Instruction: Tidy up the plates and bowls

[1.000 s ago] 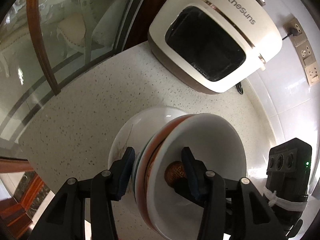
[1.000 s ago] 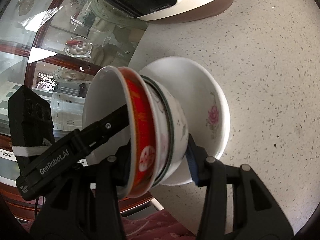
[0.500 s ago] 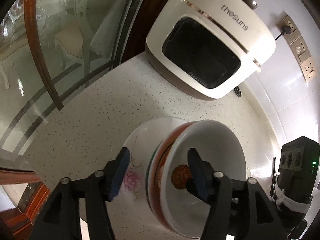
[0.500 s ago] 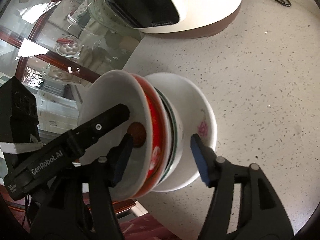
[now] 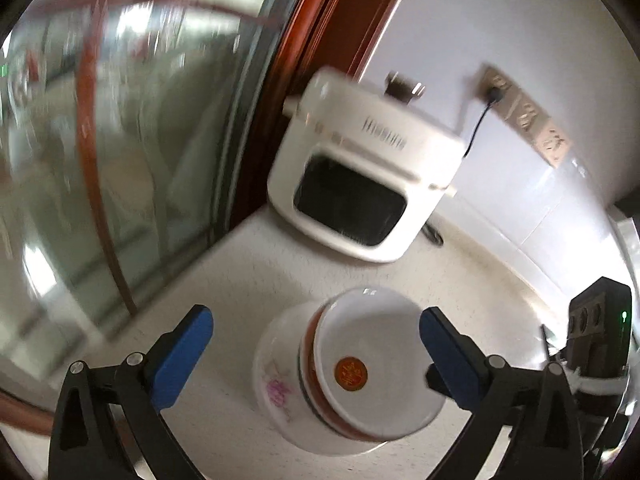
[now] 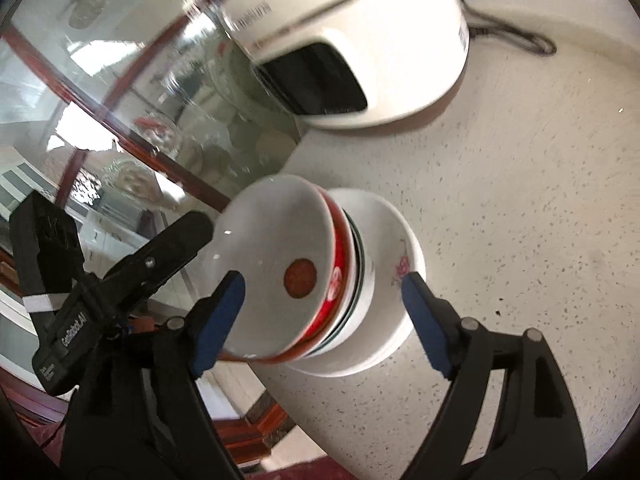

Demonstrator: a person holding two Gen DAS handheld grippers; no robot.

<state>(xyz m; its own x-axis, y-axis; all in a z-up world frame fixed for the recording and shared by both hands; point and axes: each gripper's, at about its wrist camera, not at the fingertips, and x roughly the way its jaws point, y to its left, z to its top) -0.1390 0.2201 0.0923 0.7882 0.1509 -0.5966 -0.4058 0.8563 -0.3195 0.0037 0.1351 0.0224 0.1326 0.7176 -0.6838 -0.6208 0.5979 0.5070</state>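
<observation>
Left wrist view is motion-blurred: brand lettering on the white appliance [image 5: 362, 184] is smeared, can't be read, and the glass cabinet door [image 5: 120, 140] shows only streaks, contents unclear. Wall sockets [image 5: 528, 120] are soft, detail lost. The bowl stack [image 5: 352, 376] hides the counter [image 5: 248, 276] under it; how many bowls sit between the top bowl and the floral bottom bowl can't be told for sure, only rim edges show. Right wrist view: appliance top is cut off by the frame edge, its lettering blurred. The power cord [image 6: 516, 36] runs behind the appliance, its end hidden. Both hand-held gripper bodies are cropped at the bottom edge.
</observation>
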